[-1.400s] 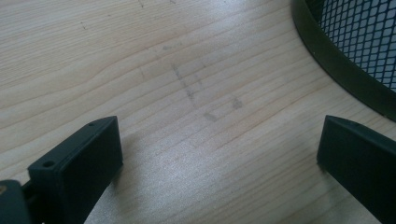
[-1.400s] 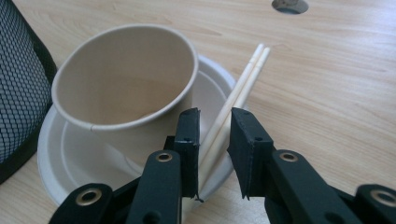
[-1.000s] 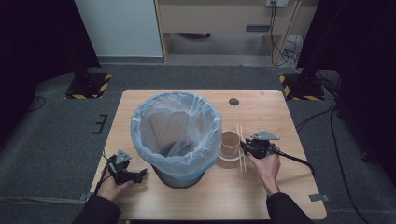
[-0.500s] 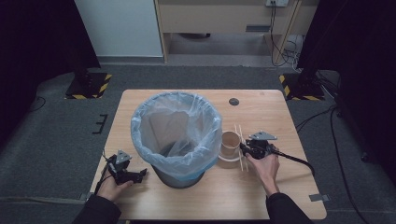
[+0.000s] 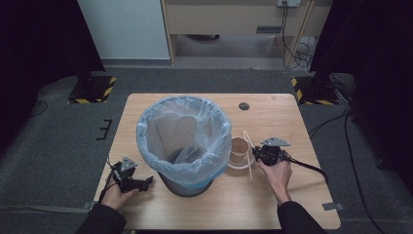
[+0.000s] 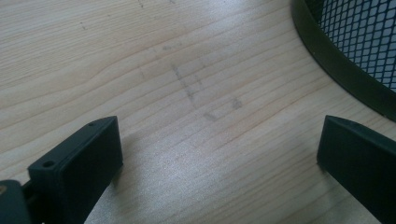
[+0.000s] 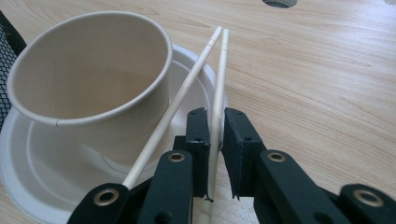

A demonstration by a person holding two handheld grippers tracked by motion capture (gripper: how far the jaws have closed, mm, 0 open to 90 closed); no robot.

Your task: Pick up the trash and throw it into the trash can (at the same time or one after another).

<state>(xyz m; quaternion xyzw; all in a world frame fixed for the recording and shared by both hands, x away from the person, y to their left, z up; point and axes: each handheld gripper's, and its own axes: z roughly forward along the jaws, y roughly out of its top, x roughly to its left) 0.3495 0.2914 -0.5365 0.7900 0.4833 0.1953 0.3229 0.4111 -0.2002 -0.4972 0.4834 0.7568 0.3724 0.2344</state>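
My right gripper (image 7: 215, 114) is shut on one pale wooden chopstick (image 7: 220, 79); its jaws have just been closing around it. A second chopstick (image 7: 187, 88) lies just left of the jaws, leaning across a white plate (image 7: 28, 158) and against the paper cup (image 7: 88, 70) that stands on it. In the high view the right gripper (image 5: 255, 155) sits right of the cup (image 5: 238, 148), beside the lined bin (image 5: 184, 141). My left gripper (image 5: 146, 181) rests at the bin's front left. Its jaws (image 6: 219, 149) stand wide open over bare wood, near the bin's mesh wall (image 6: 359, 42).
The bin, lined with a blue plastic bag, takes up the table's middle. A round cable hole (image 5: 243, 106) lies at the table's (image 5: 302, 195) back right. Black cables trail from both grippers. Yellow-and-black striped bases stand on the floor beyond the far corners.
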